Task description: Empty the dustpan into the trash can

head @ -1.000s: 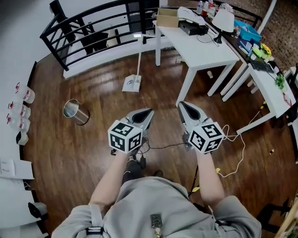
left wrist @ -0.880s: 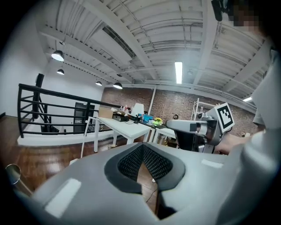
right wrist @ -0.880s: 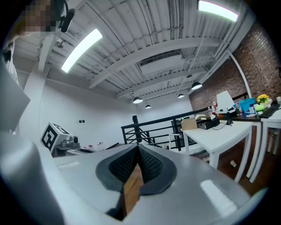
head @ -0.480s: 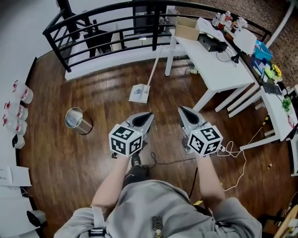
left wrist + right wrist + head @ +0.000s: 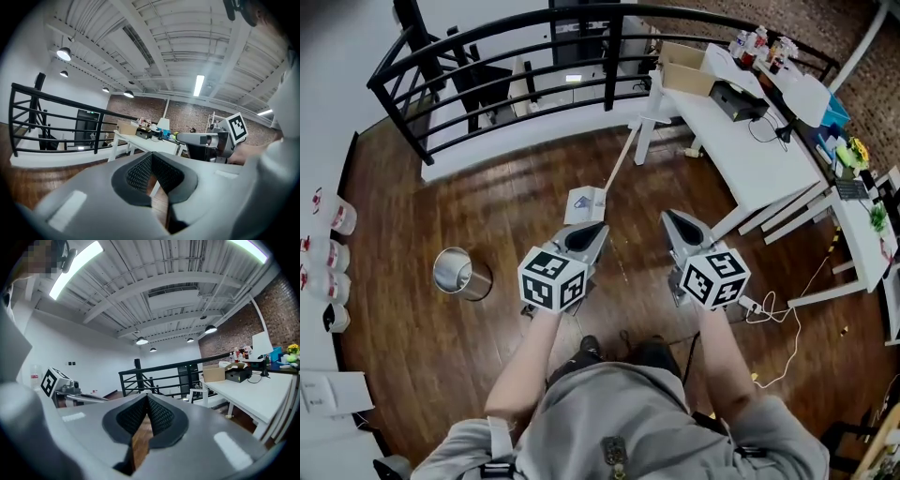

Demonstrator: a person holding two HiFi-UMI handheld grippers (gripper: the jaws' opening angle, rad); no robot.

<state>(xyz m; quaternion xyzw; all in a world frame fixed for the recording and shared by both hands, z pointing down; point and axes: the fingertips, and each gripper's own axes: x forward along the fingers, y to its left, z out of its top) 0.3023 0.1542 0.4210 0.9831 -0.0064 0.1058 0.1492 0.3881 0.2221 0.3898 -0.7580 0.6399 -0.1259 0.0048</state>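
In the head view a white dustpan (image 5: 584, 202) stands on the wooden floor, its long handle leaning toward the white table. A shiny metal trash can (image 5: 459, 274) stands on the floor to the left of it. My left gripper (image 5: 595, 228) is held level just short of the dustpan, shut and empty. To its right, my right gripper (image 5: 668, 217) is also shut and empty. In the left gripper view my left gripper (image 5: 151, 155) has its pads together, and in the right gripper view my right gripper (image 5: 147, 397) looks the same. Neither gripper view shows the dustpan or the can.
A black railing (image 5: 506, 56) runs across the far side. White tables (image 5: 750, 150) with a cardboard box (image 5: 686, 56), a lamp and clutter stand at the right. Cables (image 5: 773, 309) lie on the floor at the right. Bottles (image 5: 337, 220) line the left wall.
The person has walked forward with both grippers held shut. The dustpan now lies just ahead of the left gripper, and the trash can sits nearer at the left.
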